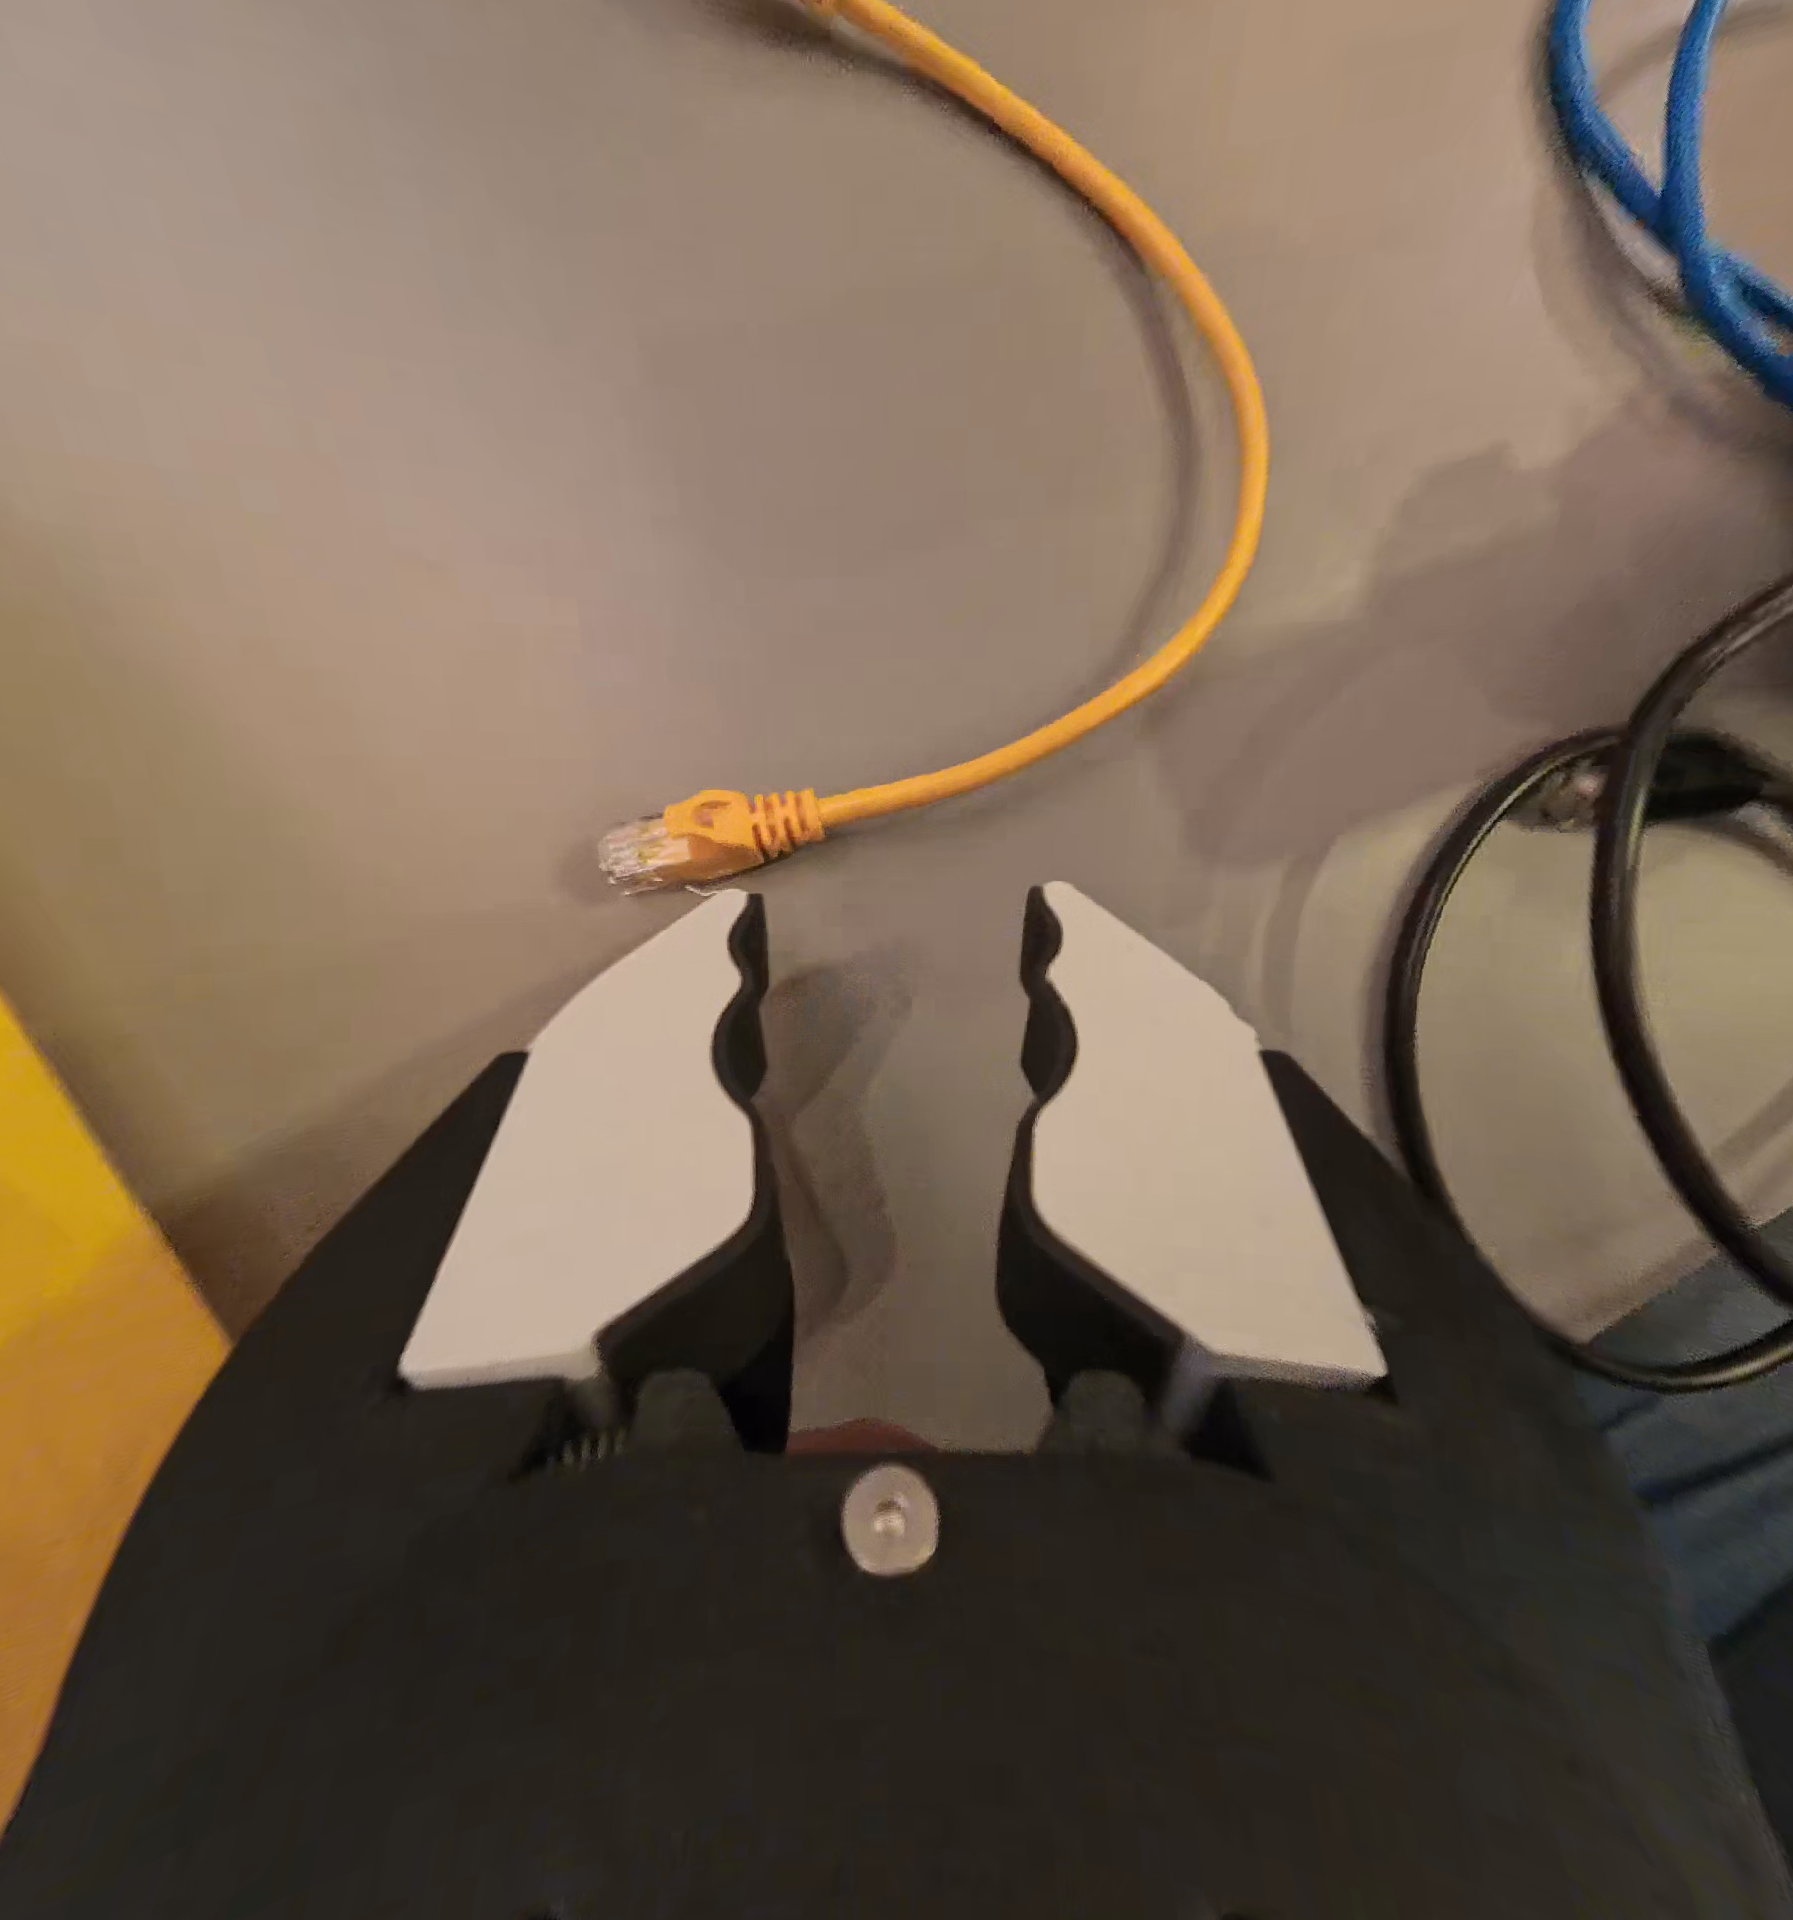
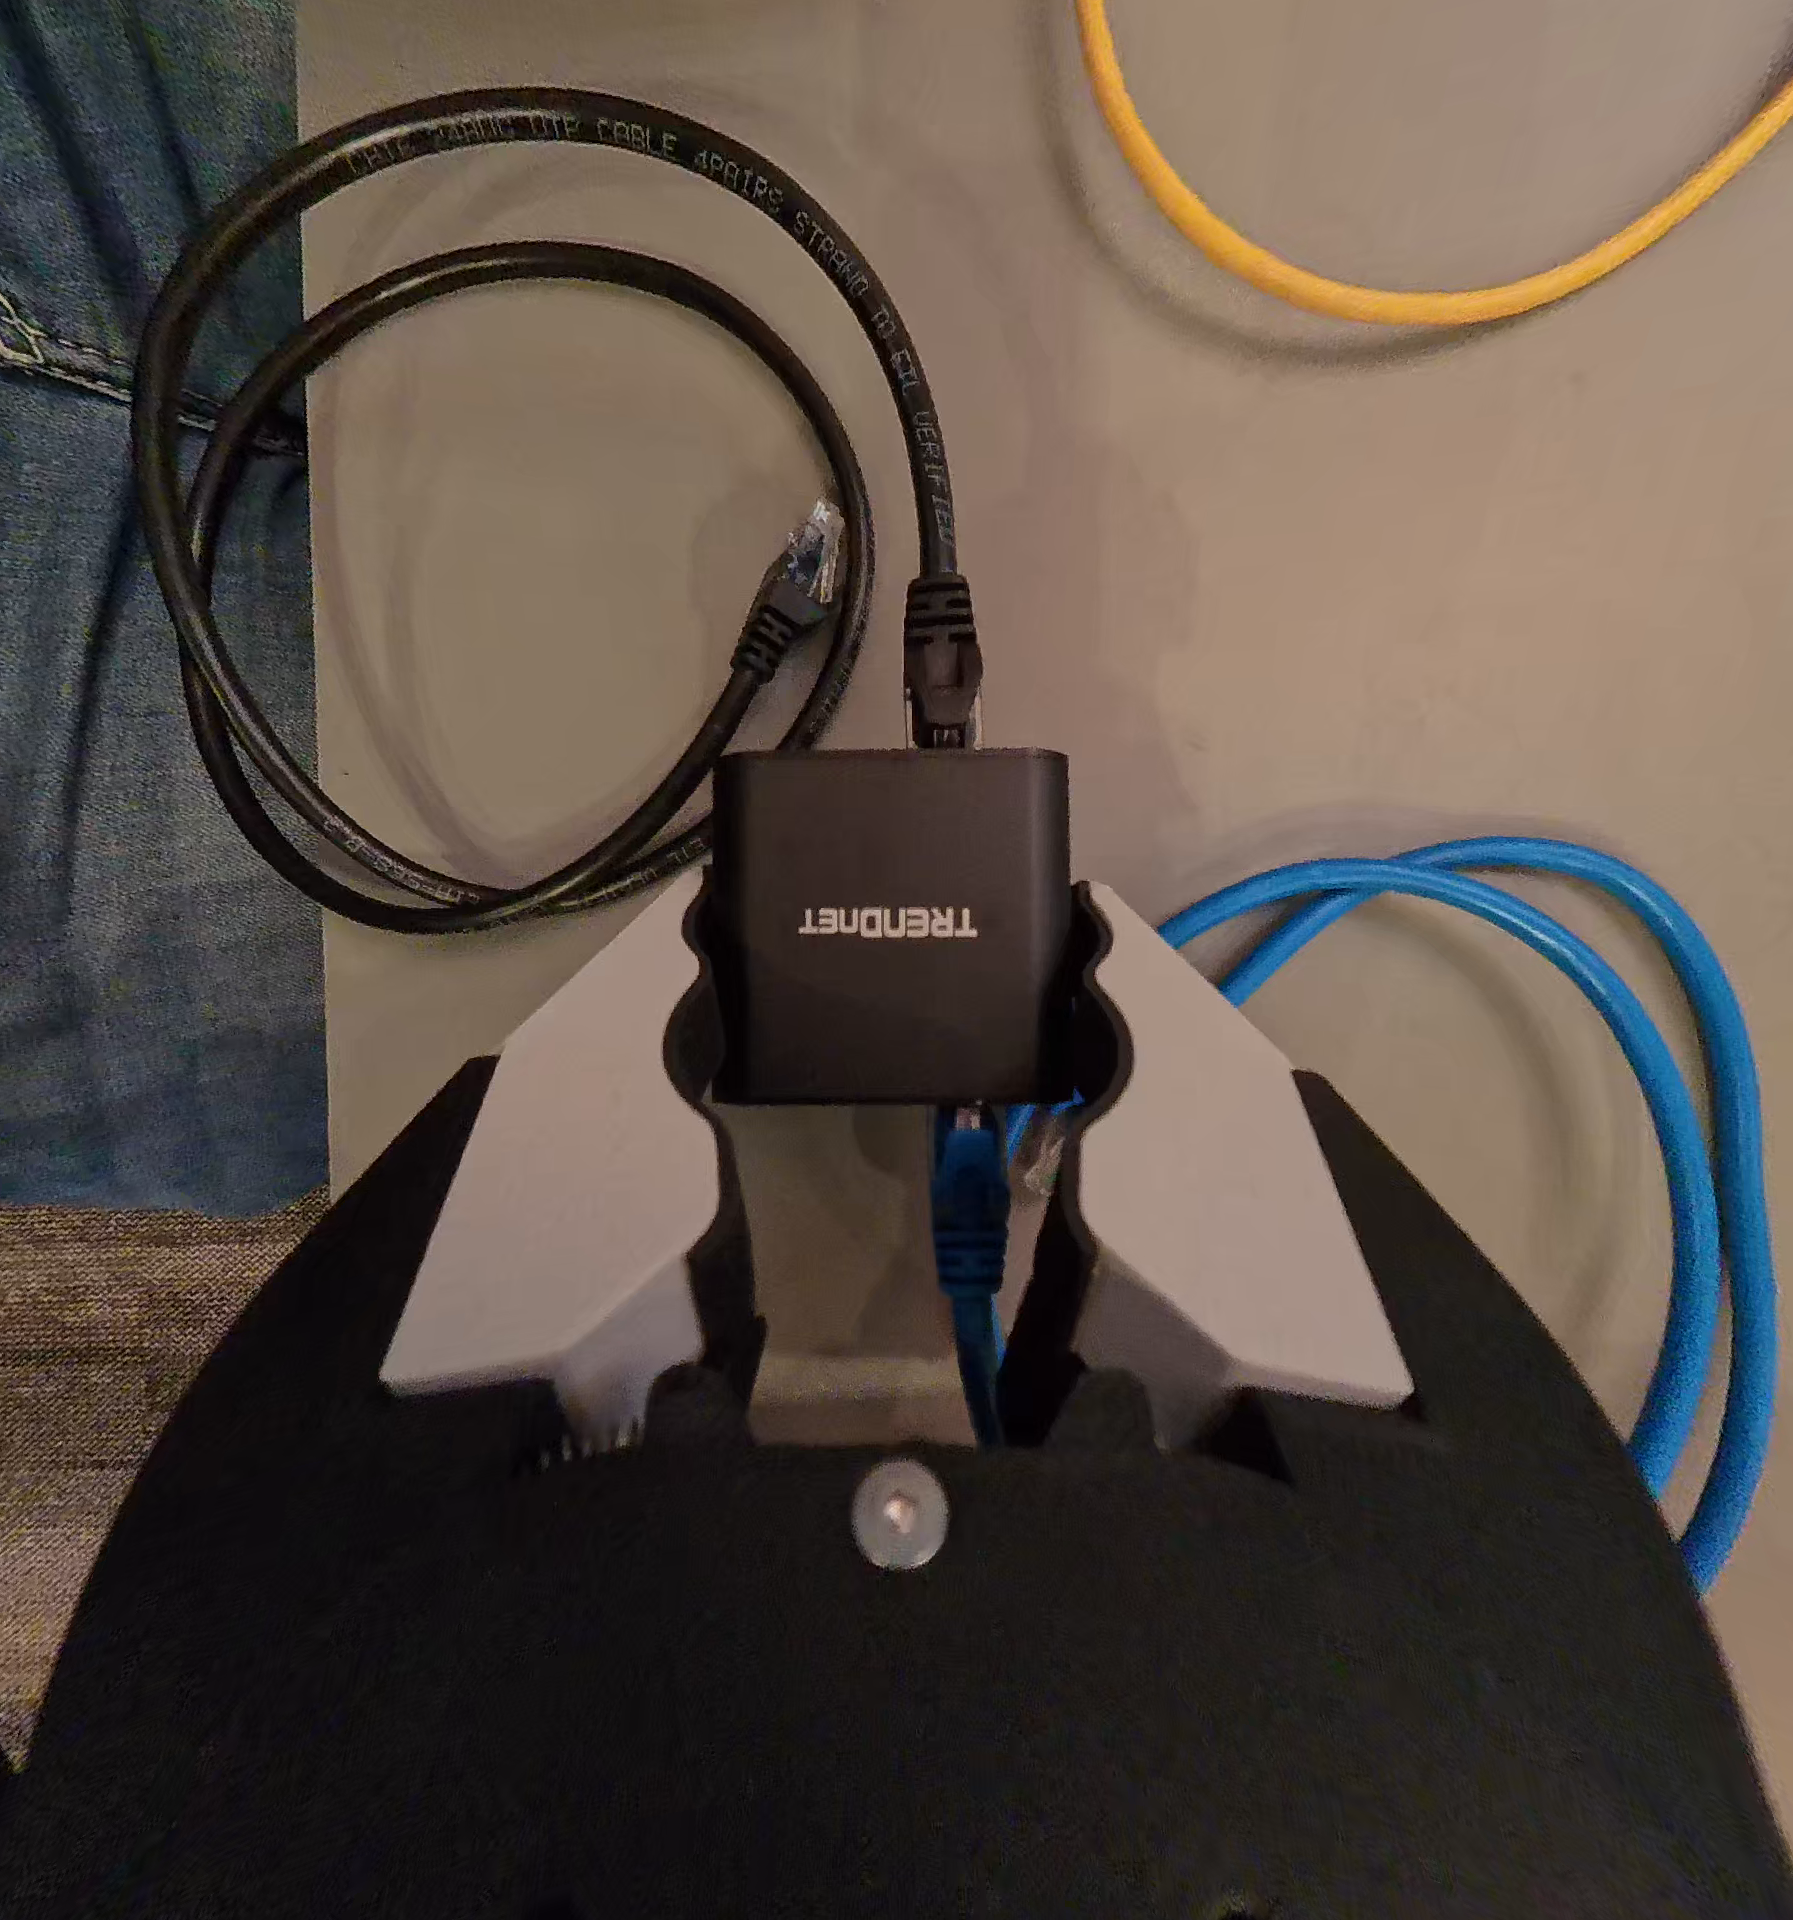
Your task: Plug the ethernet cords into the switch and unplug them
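My right gripper (image 2: 890, 914) is shut on the small black switch (image 2: 887, 925), which sits on the grey table. A black ethernet cord (image 2: 518, 270) is plugged into the switch's far side; its other plug (image 2: 793, 592) lies loose beside it. A blue cord (image 2: 1640, 1039) has one plug (image 2: 970, 1195) in the near side, between my fingers. My left gripper (image 1: 892, 909) is open and empty, just above the table. The yellow cord's loose plug (image 1: 710, 836) lies right beyond its left fingertip (image 1: 736, 914). The yellow cord (image 1: 1214, 582) curves away to the top.
The table edge (image 2: 315, 727) runs down the left of the right wrist view, with blue denim fabric (image 2: 92, 727) beyond it. A yellow surface (image 1: 30, 1247) lies at the lower left of the left wrist view. Blue cord loops (image 1: 1702, 260) and black cord loops (image 1: 1640, 1039) lie to the right. About 25 cm separates my left fingertips from my right.
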The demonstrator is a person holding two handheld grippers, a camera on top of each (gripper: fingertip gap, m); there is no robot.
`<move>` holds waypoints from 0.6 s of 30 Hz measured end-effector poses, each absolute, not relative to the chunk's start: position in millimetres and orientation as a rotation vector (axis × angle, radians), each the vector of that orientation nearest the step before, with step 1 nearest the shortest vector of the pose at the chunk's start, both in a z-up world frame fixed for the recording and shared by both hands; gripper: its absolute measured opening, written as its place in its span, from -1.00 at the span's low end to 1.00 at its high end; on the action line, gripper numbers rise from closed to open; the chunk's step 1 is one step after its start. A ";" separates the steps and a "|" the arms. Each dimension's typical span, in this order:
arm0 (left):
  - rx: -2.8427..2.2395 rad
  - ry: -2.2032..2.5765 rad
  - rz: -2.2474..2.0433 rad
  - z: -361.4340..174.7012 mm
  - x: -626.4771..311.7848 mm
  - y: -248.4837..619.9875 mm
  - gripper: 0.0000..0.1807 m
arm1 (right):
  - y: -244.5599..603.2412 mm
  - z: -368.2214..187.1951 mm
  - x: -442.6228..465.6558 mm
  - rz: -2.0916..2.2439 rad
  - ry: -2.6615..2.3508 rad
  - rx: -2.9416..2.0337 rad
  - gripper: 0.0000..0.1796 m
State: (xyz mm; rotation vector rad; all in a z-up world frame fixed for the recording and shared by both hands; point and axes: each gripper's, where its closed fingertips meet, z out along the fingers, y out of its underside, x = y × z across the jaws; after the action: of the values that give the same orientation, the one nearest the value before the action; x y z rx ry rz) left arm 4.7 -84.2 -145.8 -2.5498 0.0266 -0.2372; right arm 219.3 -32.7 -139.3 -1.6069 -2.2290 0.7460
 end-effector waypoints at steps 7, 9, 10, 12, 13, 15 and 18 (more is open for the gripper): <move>-2.492 -0.112 -0.331 -151.5 -2.6 -58.1 -0.35 | -20.6 -151.9 219.8 0.652 -2.214 -1.685 -0.28; -2.486 -0.121 -0.349 -150.8 -1.6 -49.2 -0.31 | -21.8 -155.0 216.9 0.648 -2.217 -1.683 -0.28; -2.497 -0.116 -0.342 -152.4 -1.9 -45.3 -0.29 | -22.3 -157.1 215.3 0.642 -2.220 -1.688 -0.28; -2.491 -0.136 -0.338 -153.0 -4.7 -35.6 -0.33 | -22.9 -158.4 212.0 0.629 -2.219 -1.671 -0.28; -2.486 -0.149 -0.352 -152.7 -5.3 -30.8 -0.34 | -23.0 -158.1 210.5 0.639 -2.208 -1.679 -0.30; -2.481 -0.161 -0.332 -153.8 -11.2 -22.2 -0.41 | -24.2 -157.9 208.7 0.655 -2.201 -1.681 -0.30; -2.468 -0.179 -0.308 -155.7 -20.4 -11.2 -0.61 | -25.6 -158.3 209.2 0.630 -2.220 -1.676 -0.26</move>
State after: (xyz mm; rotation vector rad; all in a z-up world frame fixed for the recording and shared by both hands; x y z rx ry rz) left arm -20.4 -11.2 -155.7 -2.4682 -0.1789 -0.3077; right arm 209.2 -25.6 -158.3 -1.6759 -2.2196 0.6303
